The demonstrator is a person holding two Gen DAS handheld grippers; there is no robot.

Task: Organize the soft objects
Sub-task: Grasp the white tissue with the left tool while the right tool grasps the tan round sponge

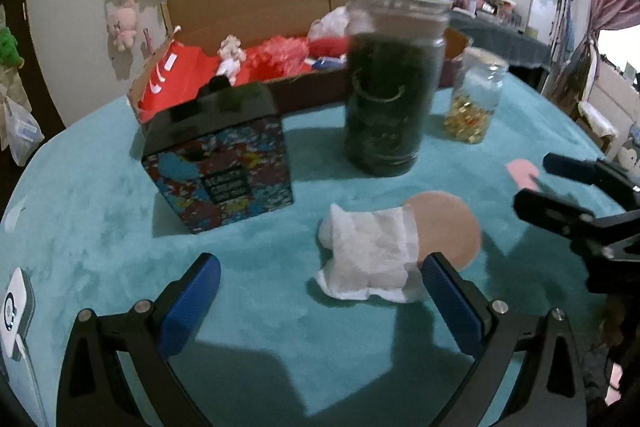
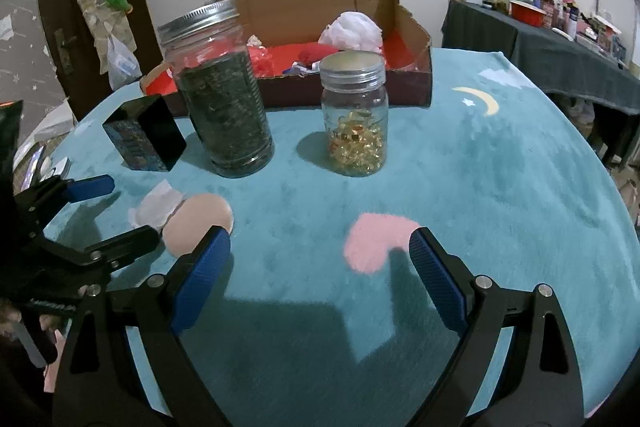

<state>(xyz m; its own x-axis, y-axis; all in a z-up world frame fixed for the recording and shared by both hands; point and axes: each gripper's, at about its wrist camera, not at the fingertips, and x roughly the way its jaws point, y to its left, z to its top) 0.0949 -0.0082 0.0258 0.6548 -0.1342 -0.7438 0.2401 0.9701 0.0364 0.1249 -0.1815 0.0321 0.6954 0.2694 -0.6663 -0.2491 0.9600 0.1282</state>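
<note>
Both grippers hang w/ jaws wide apart, nothing between: left gripper (image 1: 320,291) near the tissue, right gripper (image 2: 320,259) over bare teal cloth (image 2: 480,187). Cardboard box (image 2: 412,27) sits at far edge, red & white soft stuff inside. Big jar (image 2: 224,95) of dark leaves stands left of small jar (image 2: 356,115). Patterned box (image 1: 220,171) further left. White tissue (image 1: 368,255) partly covers round tan pad (image 1: 448,227), near centre.
</note>
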